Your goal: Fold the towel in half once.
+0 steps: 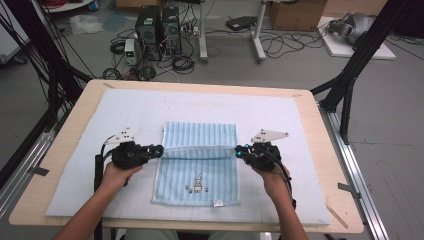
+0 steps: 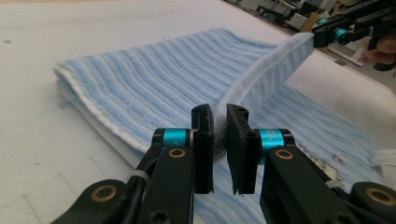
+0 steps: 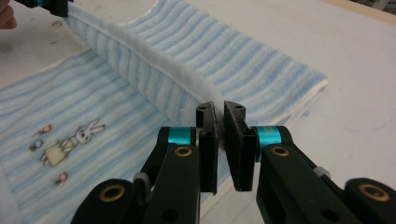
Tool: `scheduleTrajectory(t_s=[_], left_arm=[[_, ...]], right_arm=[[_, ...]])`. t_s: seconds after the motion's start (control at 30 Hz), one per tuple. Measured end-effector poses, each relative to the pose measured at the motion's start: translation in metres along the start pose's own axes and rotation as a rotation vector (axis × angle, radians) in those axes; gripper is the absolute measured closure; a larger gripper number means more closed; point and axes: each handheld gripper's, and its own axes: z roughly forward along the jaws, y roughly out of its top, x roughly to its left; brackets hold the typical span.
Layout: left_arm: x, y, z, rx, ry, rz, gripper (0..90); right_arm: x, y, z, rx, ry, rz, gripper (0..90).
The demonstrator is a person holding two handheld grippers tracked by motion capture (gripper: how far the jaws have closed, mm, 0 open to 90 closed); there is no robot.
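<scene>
A light blue striped towel [image 1: 200, 165] with a small rabbit picture [image 1: 198, 182] lies on the white mat [image 1: 120, 107]. Its far part is folded back, and the folded edge [image 1: 200, 148] is stretched taut above the table between both grippers. My left gripper [image 1: 161, 149] is shut on the edge's left corner; its own view shows the cloth [image 2: 220, 128] pinched between the pads. My right gripper [image 1: 238, 150] is shut on the right corner, with cloth [image 3: 219, 126] squeezed between its jaws. Each gripper view shows the other gripper at the far end of the raised edge.
The mat covers most of a wooden table [image 1: 320, 150]. Black frame posts [image 1: 350, 75] stand at the table's left and right sides. On the floor beyond lie computer towers [image 1: 157, 27], cables and boxes.
</scene>
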Motion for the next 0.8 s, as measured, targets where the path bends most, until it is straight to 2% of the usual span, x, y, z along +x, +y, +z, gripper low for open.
scheduleTrajectory(t_s=[0.17,0.47,0.5,0.53,0.57,0.6,0.67,0.73,0.8], left_arm=[[-0.013,-0.009,-0.008,0.009,-0.025,0.012,80.8],[-0.022,-0.021,-0.016,0.071,-0.046,0.012,80.4],[-0.022,-0.021,-0.016,0.074,-0.047,0.001,79.9],[-0.021,-0.022,-0.017,0.075,-0.052,-0.007,77.8],[-0.021,-0.022,-0.017,0.076,-0.042,-0.014,71.5],[-0.020,-0.022,-0.017,0.074,-0.024,-0.024,62.1],[-0.016,-0.019,-0.017,0.054,0.001,-0.059,47.0],[-0.013,-0.015,-0.017,0.028,0.018,-0.077,44.5],[-0.009,-0.011,-0.016,0.016,0.044,-0.087,43.3]], right_arm=[[0.010,-0.018,-0.007,0.014,0.022,-0.002,83.9],[0.025,-0.036,-0.011,0.033,0.035,-0.015,83.7],[0.026,-0.037,-0.011,0.040,0.038,-0.019,83.4],[0.027,-0.039,-0.010,0.046,0.038,-0.022,82.3],[0.028,-0.040,-0.010,0.051,0.041,-0.018,77.6],[0.027,-0.041,-0.010,0.042,0.051,-0.008,70.4],[0.024,-0.040,-0.011,0.017,0.050,0.023,63.6],[0.020,-0.036,-0.013,-0.022,0.043,0.050,61.1],[0.017,-0.032,-0.012,-0.028,0.021,0.054,60.4]])
